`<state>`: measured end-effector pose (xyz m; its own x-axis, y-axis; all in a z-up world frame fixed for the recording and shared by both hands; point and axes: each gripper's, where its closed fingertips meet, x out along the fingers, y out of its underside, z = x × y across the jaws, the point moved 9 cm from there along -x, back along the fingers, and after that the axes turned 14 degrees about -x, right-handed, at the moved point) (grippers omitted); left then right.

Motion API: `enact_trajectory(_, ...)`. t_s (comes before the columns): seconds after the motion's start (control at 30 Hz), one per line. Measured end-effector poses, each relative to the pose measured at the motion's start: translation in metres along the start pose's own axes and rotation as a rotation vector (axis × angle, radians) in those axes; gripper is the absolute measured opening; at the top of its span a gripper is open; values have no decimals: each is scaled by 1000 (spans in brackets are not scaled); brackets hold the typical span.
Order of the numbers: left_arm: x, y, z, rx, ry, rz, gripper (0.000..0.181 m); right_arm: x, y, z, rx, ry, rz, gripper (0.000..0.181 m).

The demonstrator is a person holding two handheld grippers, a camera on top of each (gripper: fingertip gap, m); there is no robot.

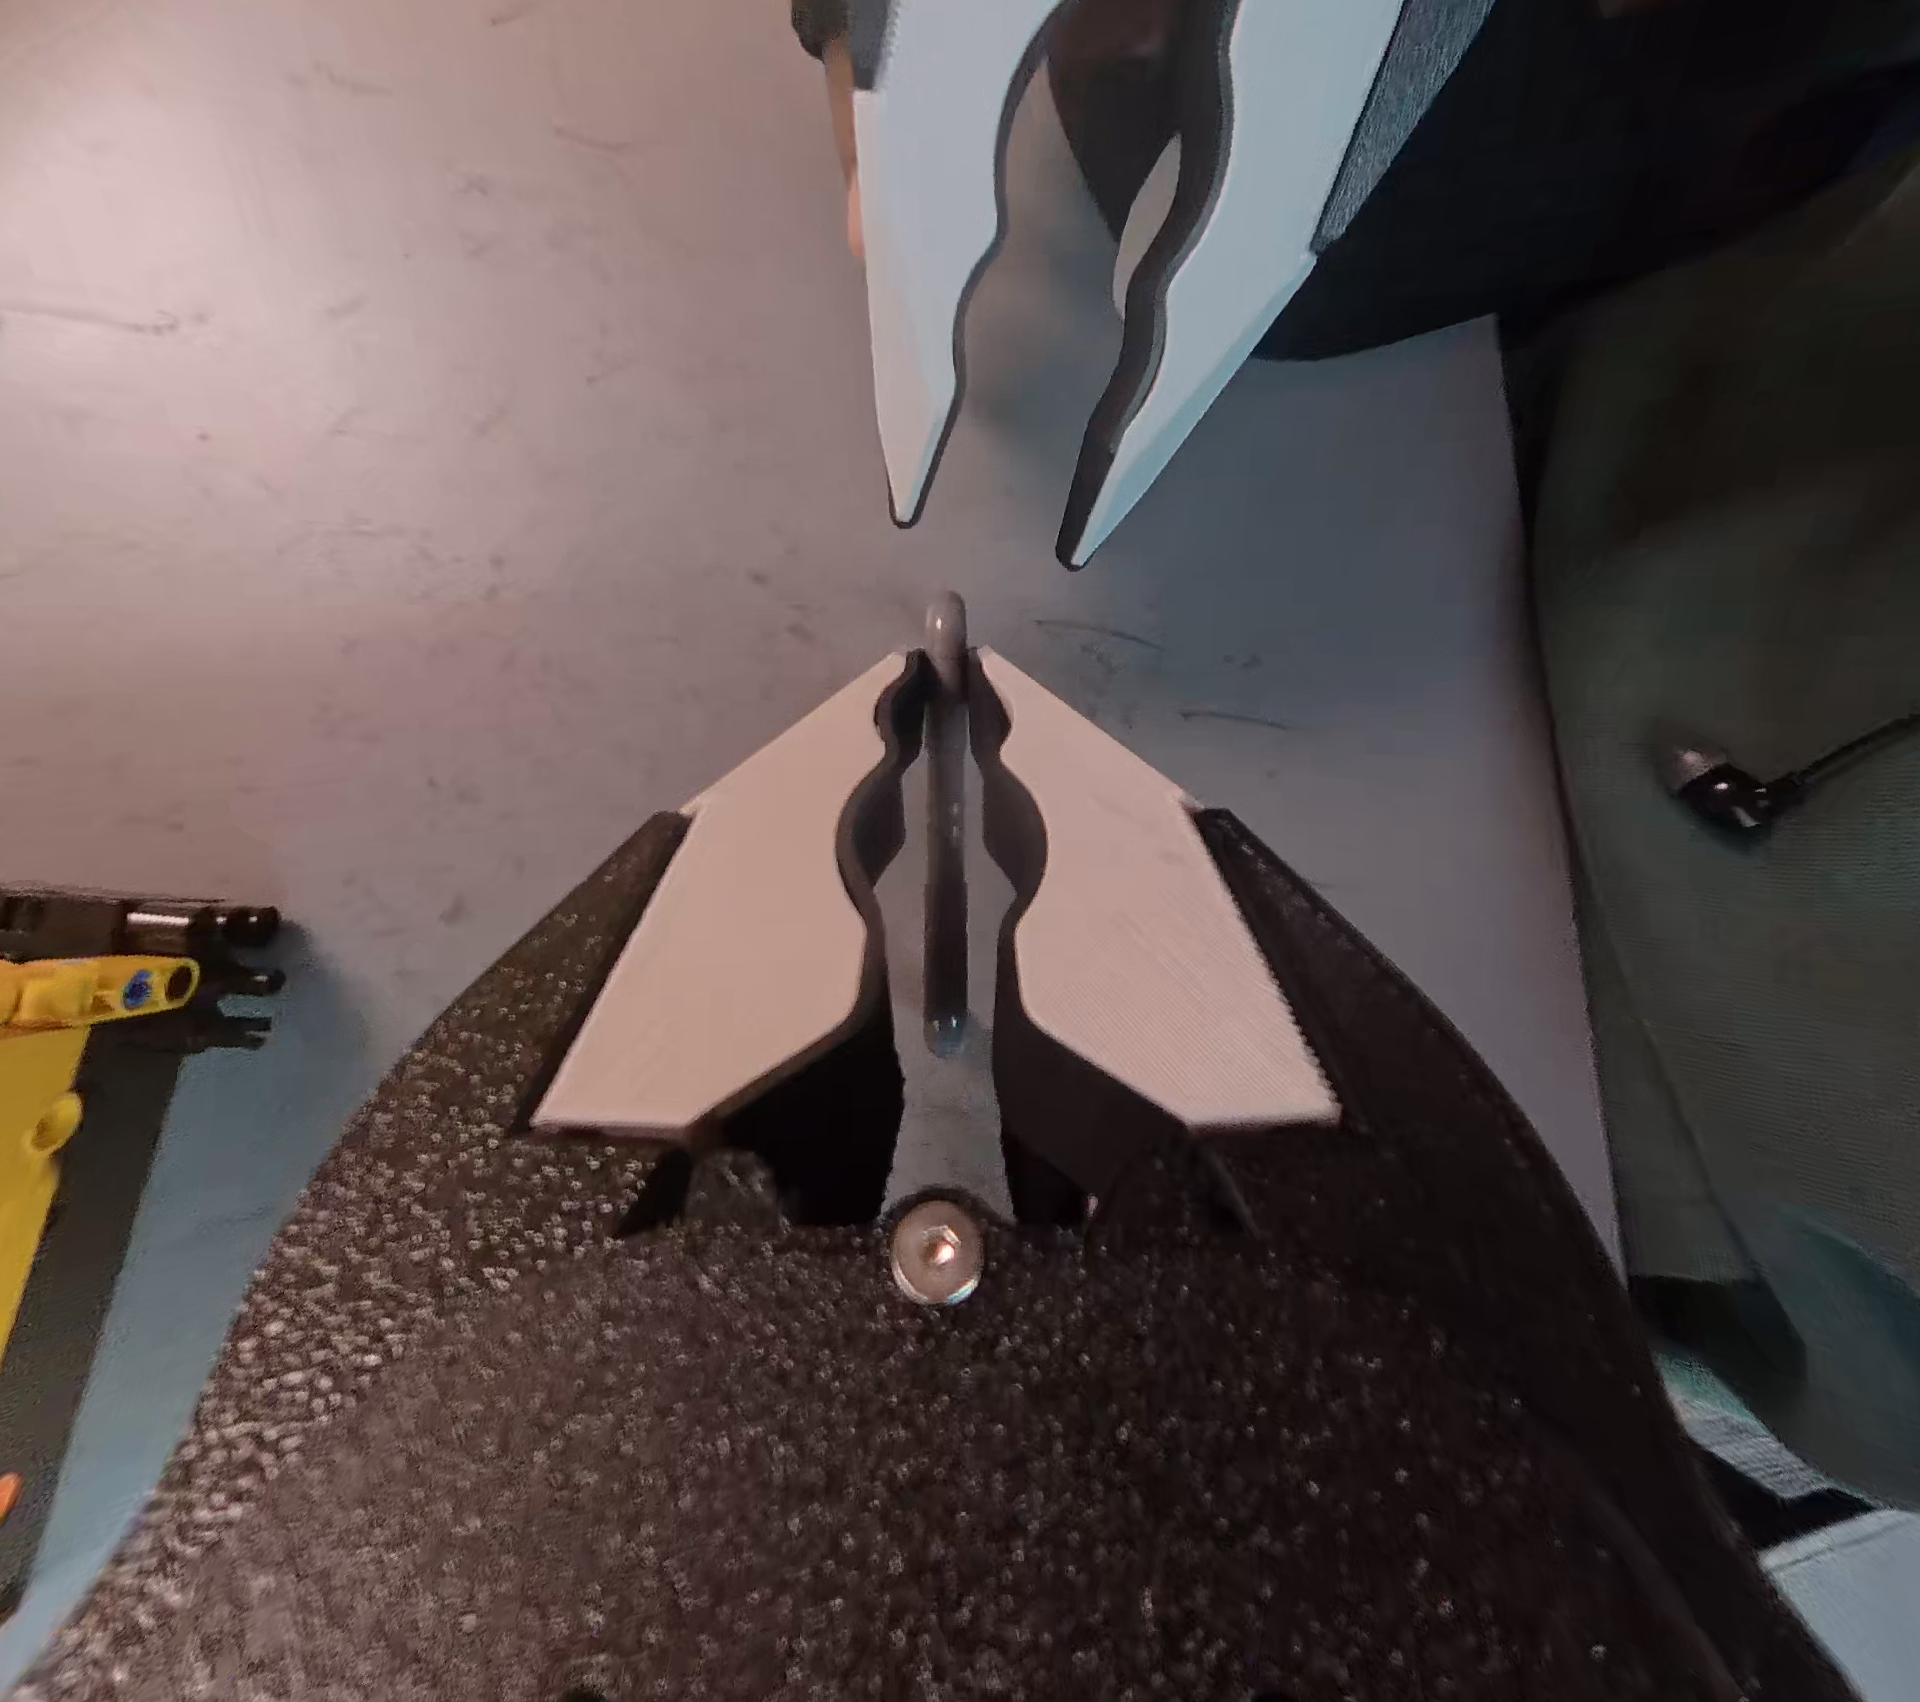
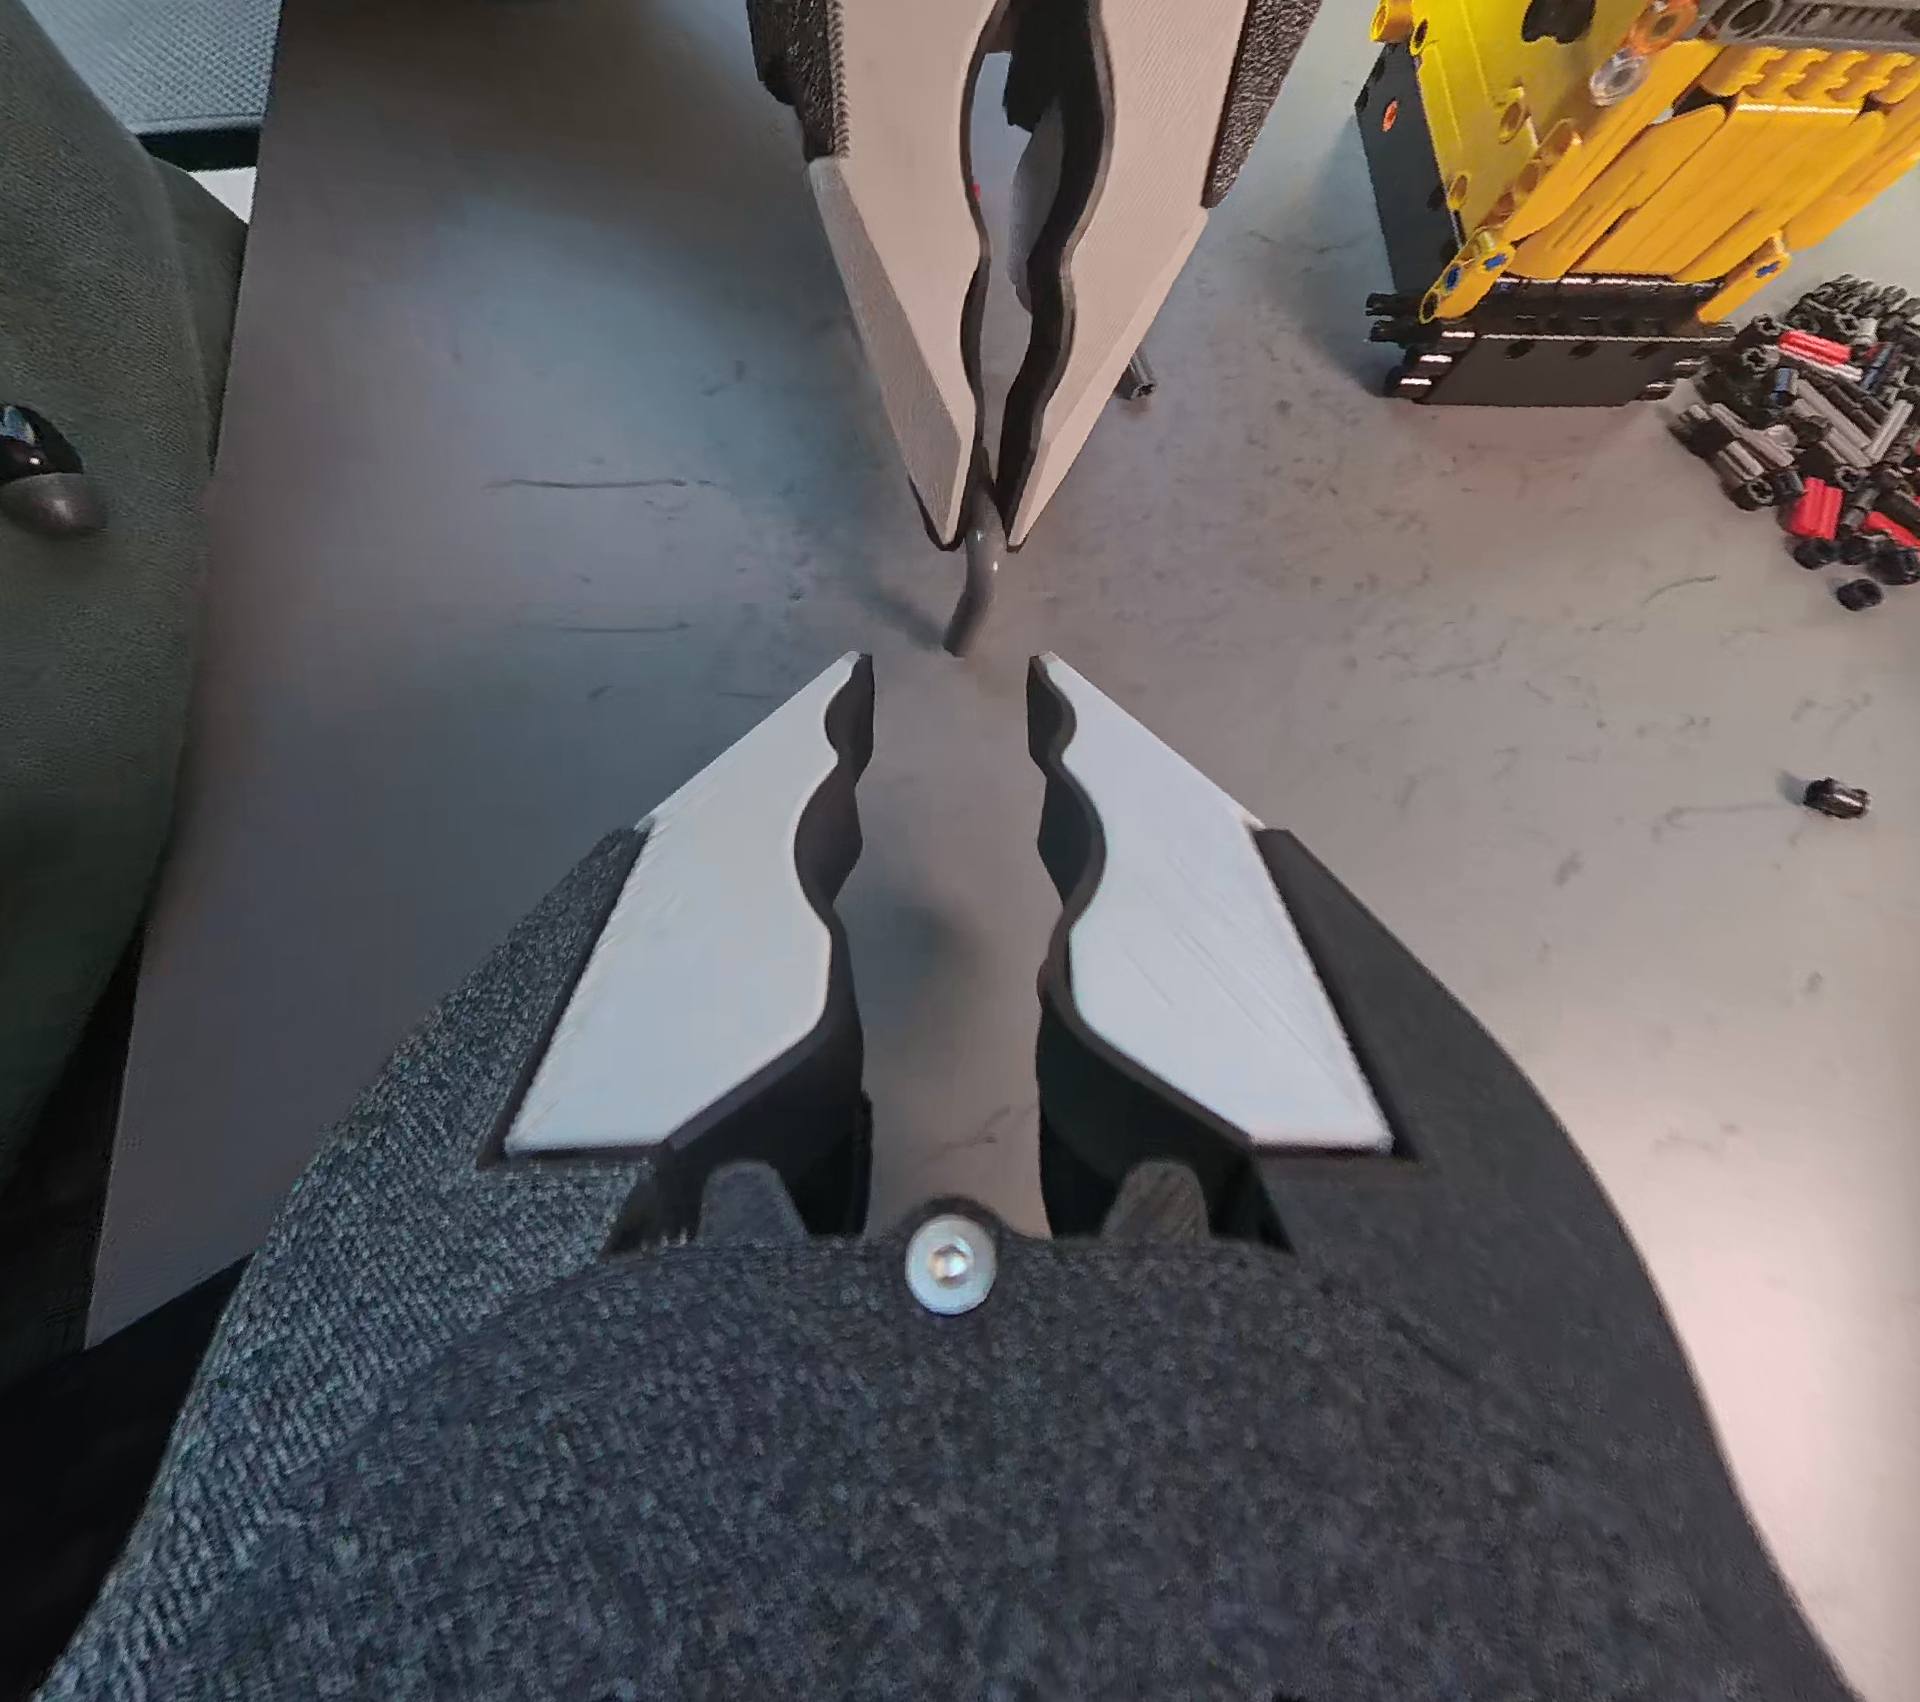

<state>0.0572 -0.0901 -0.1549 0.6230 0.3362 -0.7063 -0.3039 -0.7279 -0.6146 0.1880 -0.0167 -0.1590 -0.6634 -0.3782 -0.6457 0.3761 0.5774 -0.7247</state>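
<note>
Left tool [image 1: 945, 660] clamped on thin grey rod [image 1: 945, 842], tip just before right tool [image 1: 987, 546], its jaws apart.

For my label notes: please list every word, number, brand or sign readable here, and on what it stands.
None. No writing shows on the yellow brick model, the loose pins, the table, the left gripper, the grey rod it holds, or the right gripper.

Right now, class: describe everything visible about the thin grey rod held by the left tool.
The grey rod is slim, dark and smooth, plastic by its look. The left tool is shut on it lengthwise, with a short bent tip poking out. The tip hangs above the grey table, just before the open right tool, apart from it.
</note>
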Motion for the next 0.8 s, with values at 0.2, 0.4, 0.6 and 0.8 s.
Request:
enact_trajectory(0.2, -24, 0, 13, -312, 361, -168, 7, -11, -15, 5, -118, 146, -137, 34)
enact_trajectory(0.4, -34, 4, 10, -484, 663, -204, 6, -18, -40, 15, -336, 196, -257, 42)
enact_trajectory(0.6, -27, 5, -1, -498, 728, -175, 6, -17, -50, 21, -411, 126, -250, 31)
enact_trajectory(0.8, -29, 7, -1, -488, 725, -235, 8, -18, -47, 18, -327, 119, -296, 30)
